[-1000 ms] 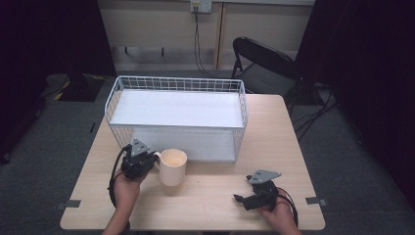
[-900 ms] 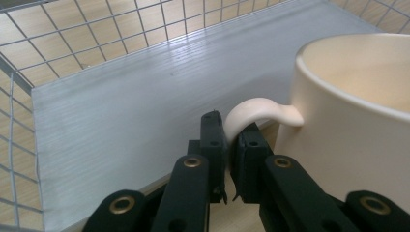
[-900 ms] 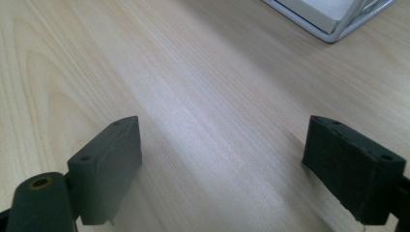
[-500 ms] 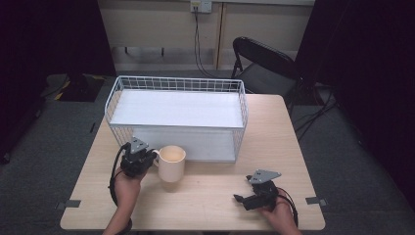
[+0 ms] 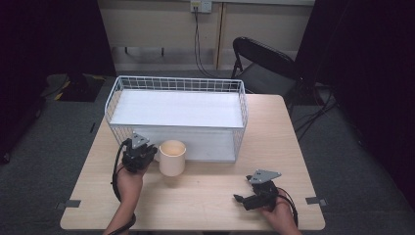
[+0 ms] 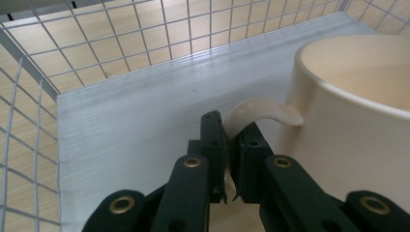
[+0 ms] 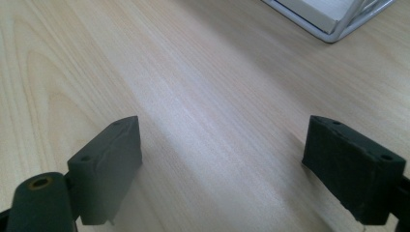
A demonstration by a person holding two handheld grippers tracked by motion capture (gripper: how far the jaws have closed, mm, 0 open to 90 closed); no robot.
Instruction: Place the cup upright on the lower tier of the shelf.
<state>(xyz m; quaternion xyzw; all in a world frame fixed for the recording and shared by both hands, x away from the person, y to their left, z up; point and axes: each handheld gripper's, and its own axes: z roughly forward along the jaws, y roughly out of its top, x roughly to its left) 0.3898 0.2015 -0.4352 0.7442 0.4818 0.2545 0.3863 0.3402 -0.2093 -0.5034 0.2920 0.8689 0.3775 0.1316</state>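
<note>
From the high view, the left claw [image 5: 150,155] is at the near left part of the surface [image 5: 205,196]. A cup [image 5: 172,157] is right beside it, on its right, and the claw touches the cup's side. The cup looks lifted a little, with a shadow under it. Just past the claw and cup is a wire basket [image 5: 177,84] with a white floor. The right claw [image 5: 239,199] is low over the surface, well apart from the cup, and points to the left. A hand [image 5: 131,177] holds the left claw, and another hand [image 5: 279,213] holds the right one.

In the left gripper view, the left claw [image 6: 228,145] is pinching the cup's handle [image 6: 261,110]. The two black jaws are pressed on the thin curved handle, one on each side. The cup [image 6: 353,121] is to the right of the jaws, very near, and its open top shows. Behind the jaws is the basket's wire wall [image 6: 96,38], and past the wires is the white floor [image 6: 135,116].

In the right gripper view, the right claw [image 7: 222,159] is spread wide. Its two jaws are far apart with nothing but bare wood between them. The surface [image 7: 193,96] lies under them. A corner of the basket [image 7: 333,19] is far ahead, to the upper right.
</note>
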